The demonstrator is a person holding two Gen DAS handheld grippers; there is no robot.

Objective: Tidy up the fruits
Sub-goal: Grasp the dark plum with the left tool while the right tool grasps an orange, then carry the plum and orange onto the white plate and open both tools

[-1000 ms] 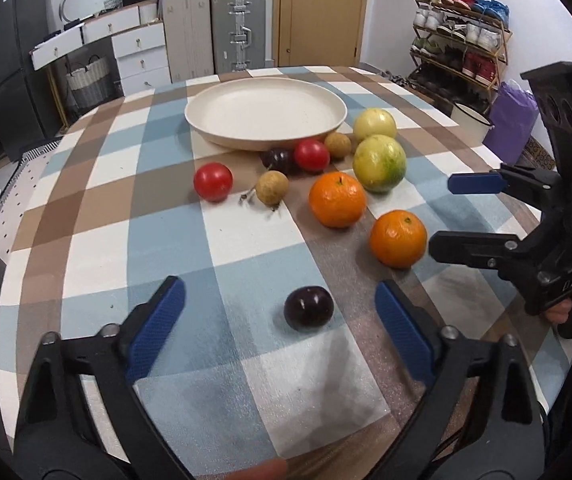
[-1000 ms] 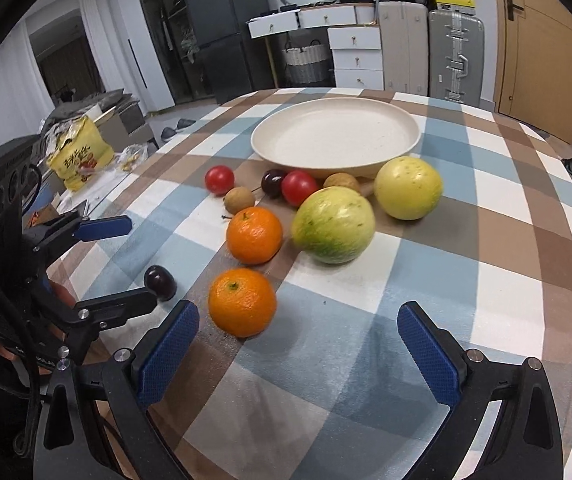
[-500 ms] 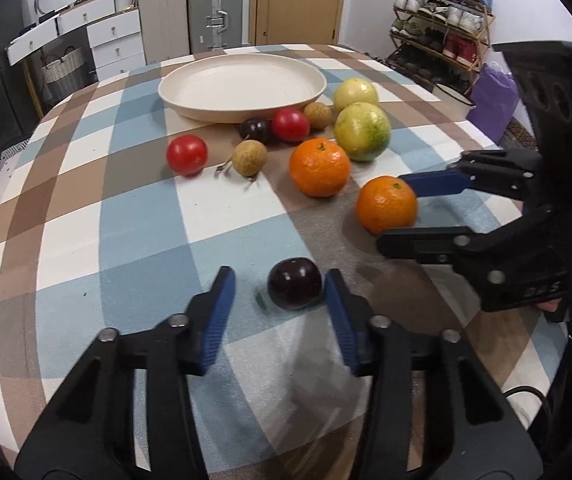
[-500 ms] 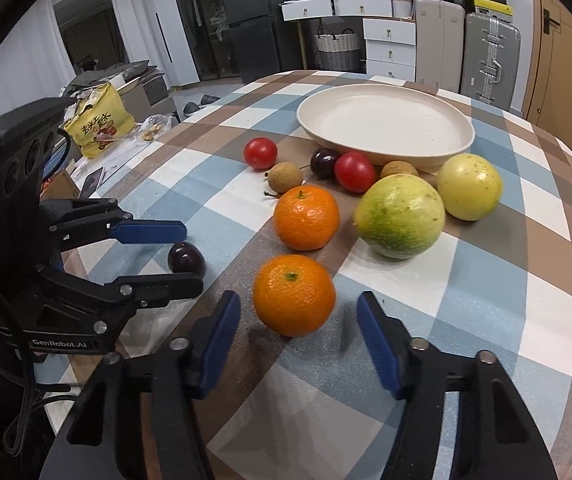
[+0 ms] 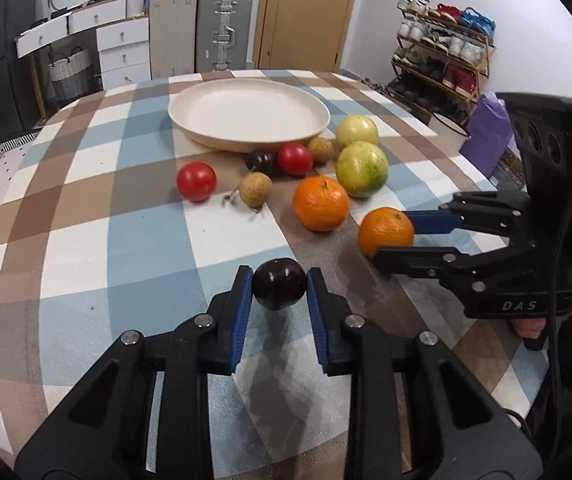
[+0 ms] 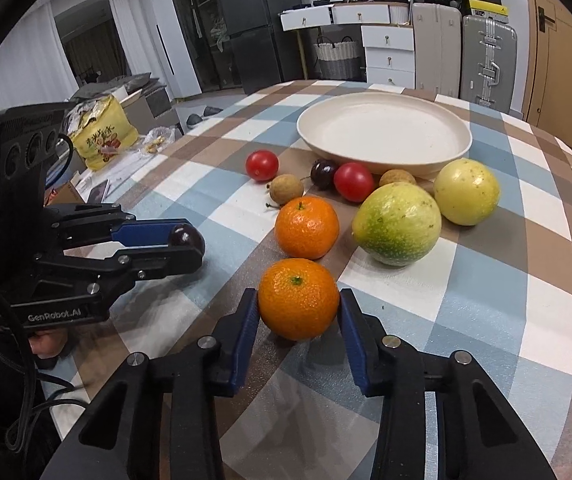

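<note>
Behind left tongs: yellow bag

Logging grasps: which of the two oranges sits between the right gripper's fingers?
The nearer orange, clamped in the right gripper; the other orange sits free beside the green-yellow fruit.

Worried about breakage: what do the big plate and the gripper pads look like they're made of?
Plate: matte cream, no glare, thick rolled rim; looks like melamine or wheat-straw plastic, though unglazed ceramic is possible. Left gripper pads: blue, ribbed, dull; probably rubber or soft plastic.
</note>
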